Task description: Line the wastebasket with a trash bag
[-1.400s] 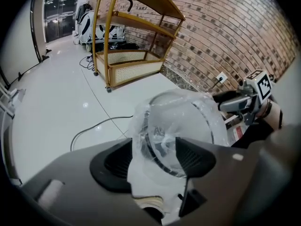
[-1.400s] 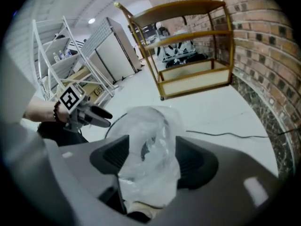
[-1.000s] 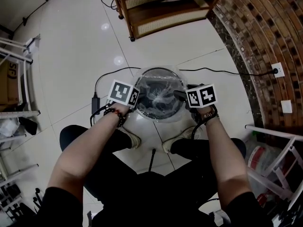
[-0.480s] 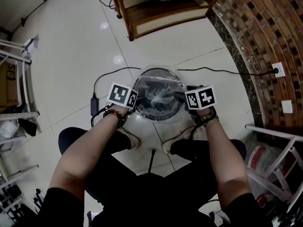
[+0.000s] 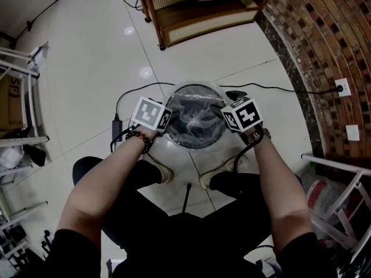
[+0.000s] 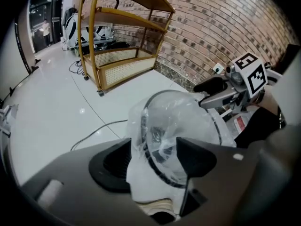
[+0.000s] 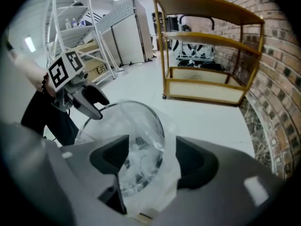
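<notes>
A round wastebasket (image 5: 195, 86) stands on the tiled floor between the person's feet. A clear trash bag (image 5: 194, 117) lies crumpled inside it and its film is draped over the rim. My left gripper (image 5: 167, 123) is at the basket's left rim; in the left gripper view (image 6: 153, 149) the jaws are closed on bunched bag film with the rim (image 6: 155, 166) running between them. My right gripper (image 5: 223, 116) is at the right rim; in the right gripper view (image 7: 146, 149) it likewise pinches the bag (image 7: 150, 173) over the rim.
A wooden shelf cart (image 5: 191, 10) stands beyond the basket. A black cable (image 5: 272, 87) runs along the floor to a wall socket (image 5: 340, 86) in the brick wall. White racks (image 5: 17, 97) stand at the left, and another rack (image 5: 342, 172) at the right.
My right gripper has tilted and shifted up and inward over the basket's right rim. The left gripper has stayed at the left rim.
</notes>
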Motion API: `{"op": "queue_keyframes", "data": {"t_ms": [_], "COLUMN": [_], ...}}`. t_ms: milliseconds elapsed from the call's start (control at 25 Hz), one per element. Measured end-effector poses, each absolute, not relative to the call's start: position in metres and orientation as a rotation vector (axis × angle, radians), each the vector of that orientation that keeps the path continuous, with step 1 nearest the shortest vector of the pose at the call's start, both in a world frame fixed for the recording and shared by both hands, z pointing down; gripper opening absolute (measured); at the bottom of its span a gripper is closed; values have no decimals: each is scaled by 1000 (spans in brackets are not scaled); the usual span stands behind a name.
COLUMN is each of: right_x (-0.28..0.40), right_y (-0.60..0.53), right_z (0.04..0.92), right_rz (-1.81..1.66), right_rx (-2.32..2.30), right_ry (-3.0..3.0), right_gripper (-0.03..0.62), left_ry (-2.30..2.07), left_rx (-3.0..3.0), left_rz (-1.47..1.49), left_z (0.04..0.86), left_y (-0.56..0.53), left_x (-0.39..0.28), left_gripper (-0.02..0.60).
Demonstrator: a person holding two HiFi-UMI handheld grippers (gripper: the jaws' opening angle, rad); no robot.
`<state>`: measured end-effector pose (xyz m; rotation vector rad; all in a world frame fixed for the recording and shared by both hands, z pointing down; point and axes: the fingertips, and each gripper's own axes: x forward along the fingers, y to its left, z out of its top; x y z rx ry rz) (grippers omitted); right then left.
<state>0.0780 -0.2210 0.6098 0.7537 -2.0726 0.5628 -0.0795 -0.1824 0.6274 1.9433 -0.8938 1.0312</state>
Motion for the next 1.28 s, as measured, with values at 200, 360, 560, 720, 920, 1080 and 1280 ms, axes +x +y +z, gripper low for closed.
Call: {"op": "queue_keyframes", "data": {"t_ms": [200,360,560,720,920,1080,1280], "right_x": [71,76,87,101,83,67,54], "right_y": [-220,-224,-233,-232,-209,-192,-170], "right_z": [638,644,615,573,536,527,524], "right_rz": [698,764,676,573,519,553,568], "right_rx": [732,787,869,1004,1065,1101,1137], "right_ry": [-2057,-2056,-2089,-2124,-2189,-2202,-2195], "right_gripper": [313,313,313,313,231,96,27], "left_ry": [-825,-820,-908,-995,-1010,-967,-938], "left_rx": [1913,1901,1948,2023,2289,2444,2497], "left_rz": [1034,1029,1069,1103,1073,1063,1020], "left_z": [645,651,637,608,560,538,530], "left_y": [-176,-179,-185,-187,-188,-173,-148], "left_x": [-69,-67,-79,-91,-62,-32,-14], "left_gripper": [293,288,296,298,285,233,170]}}
